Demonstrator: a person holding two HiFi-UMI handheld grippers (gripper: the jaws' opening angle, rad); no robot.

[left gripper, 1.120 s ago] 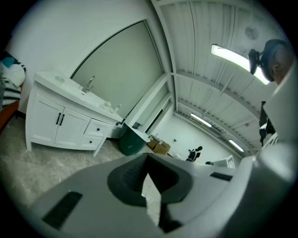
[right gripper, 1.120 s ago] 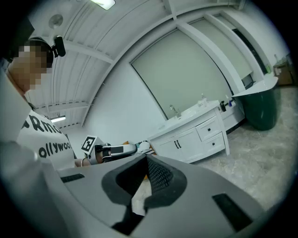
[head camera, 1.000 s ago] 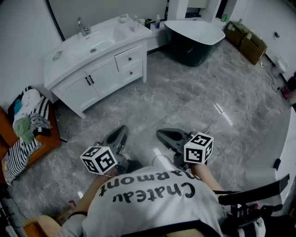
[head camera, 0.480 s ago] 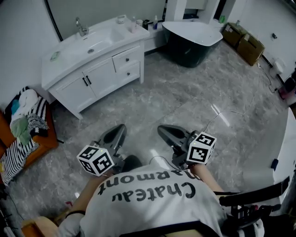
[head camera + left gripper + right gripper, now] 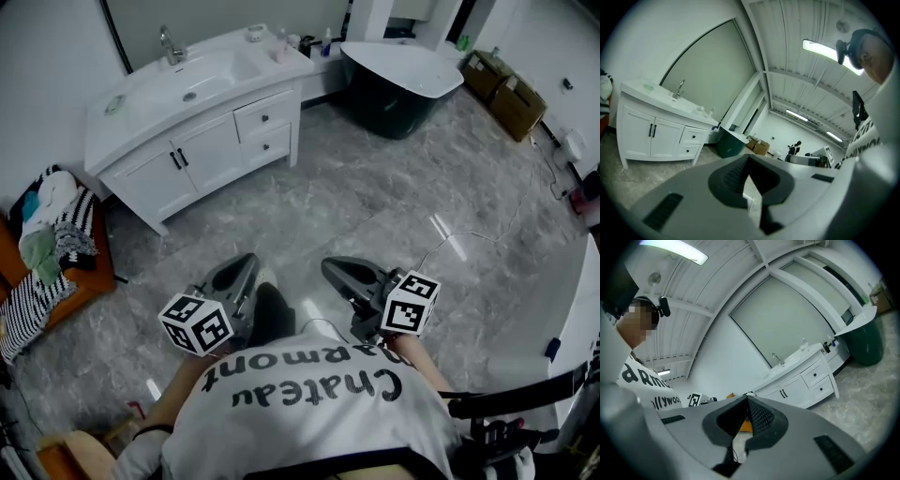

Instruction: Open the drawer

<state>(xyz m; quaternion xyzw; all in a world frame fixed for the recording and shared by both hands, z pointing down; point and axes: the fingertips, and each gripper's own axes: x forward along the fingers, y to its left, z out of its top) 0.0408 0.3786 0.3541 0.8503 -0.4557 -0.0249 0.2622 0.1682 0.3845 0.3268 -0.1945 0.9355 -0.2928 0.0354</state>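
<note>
The white vanity [image 5: 141,103] stands against the far wall at the upper left. On its right side are two drawers with dark knobs, the upper drawer [image 5: 264,114] above the lower drawer [image 5: 269,145], both closed. My left gripper [image 5: 246,263] and right gripper [image 5: 329,270] are held side by side in front of my chest, far from the vanity, both shut and empty. The left gripper [image 5: 749,157] view has the drawers [image 5: 693,137] at its left. In the right gripper [image 5: 747,399] view the drawers [image 5: 815,374] are at the right.
A dark bathtub [image 5: 398,77] stands right of the vanity, with cardboard boxes [image 5: 511,89] beyond it. Clothes are piled on an orange seat [image 5: 45,255] at the left. A thin cable [image 5: 452,238] runs over the marble floor. A white curved rim [image 5: 574,309] borders the right side.
A dark trouser leg and shoe have come forward between the two grippers. The right gripper has shifted slightly; both stay shut.
</note>
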